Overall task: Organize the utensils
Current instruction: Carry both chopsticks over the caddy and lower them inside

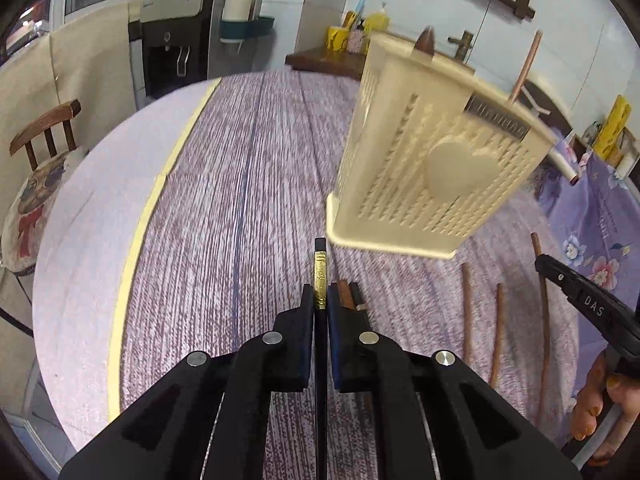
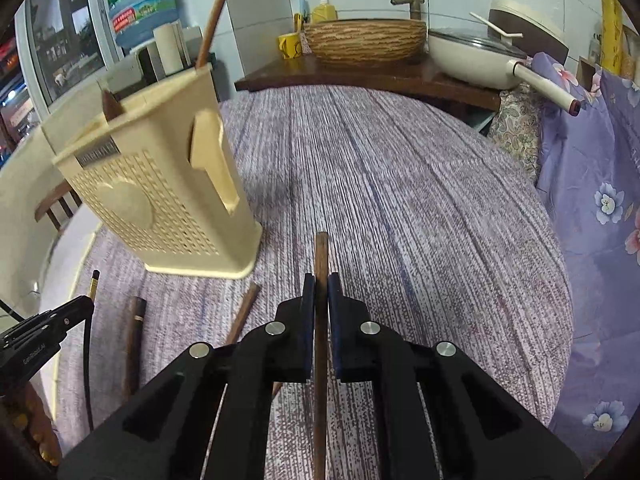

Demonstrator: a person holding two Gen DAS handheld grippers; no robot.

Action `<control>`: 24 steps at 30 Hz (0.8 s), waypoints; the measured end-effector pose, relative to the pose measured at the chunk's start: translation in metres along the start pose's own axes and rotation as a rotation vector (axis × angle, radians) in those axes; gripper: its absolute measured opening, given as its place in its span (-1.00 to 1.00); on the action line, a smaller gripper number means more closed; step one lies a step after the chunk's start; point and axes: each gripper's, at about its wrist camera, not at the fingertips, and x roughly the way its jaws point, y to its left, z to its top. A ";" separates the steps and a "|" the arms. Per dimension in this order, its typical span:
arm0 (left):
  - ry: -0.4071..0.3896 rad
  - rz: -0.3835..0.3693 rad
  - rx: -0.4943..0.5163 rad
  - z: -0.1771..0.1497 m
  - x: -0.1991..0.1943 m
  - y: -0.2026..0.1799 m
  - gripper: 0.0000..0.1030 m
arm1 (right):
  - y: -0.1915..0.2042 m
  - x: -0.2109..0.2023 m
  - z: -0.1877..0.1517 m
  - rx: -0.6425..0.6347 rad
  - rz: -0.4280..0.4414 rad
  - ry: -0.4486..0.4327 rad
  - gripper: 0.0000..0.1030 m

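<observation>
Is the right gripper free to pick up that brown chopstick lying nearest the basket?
Probably not yet: the right gripper is shut on a brown chopstick already. The loose chopstick lies uncovered on the cloth.

One cream utensil holder (image 1: 436, 160) beyond the tongs, two chopsticks clamped, one per tong, three brown chopsticks (image 1: 498, 332) lying between them, two sticks in the holder.

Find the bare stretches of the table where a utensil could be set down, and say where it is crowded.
Free: the cloth right of the cream holder, toward the wooden shelf, and left of the holder up to the yellow tape. Crowded: the loose chopsticks in front of the holder.
</observation>
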 end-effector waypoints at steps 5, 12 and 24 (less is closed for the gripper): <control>-0.090 -0.046 0.016 0.018 -0.039 -0.004 -0.85 | 0.002 -0.041 0.014 0.001 0.037 -0.071 -0.85; -0.184 -0.068 0.040 0.033 -0.077 -0.006 -0.85 | 0.003 -0.096 0.028 -0.019 0.078 -0.151 -0.85; -0.228 -0.063 0.057 0.033 -0.098 -0.002 -0.85 | 0.000 -0.147 0.033 -0.040 0.091 -0.205 -0.85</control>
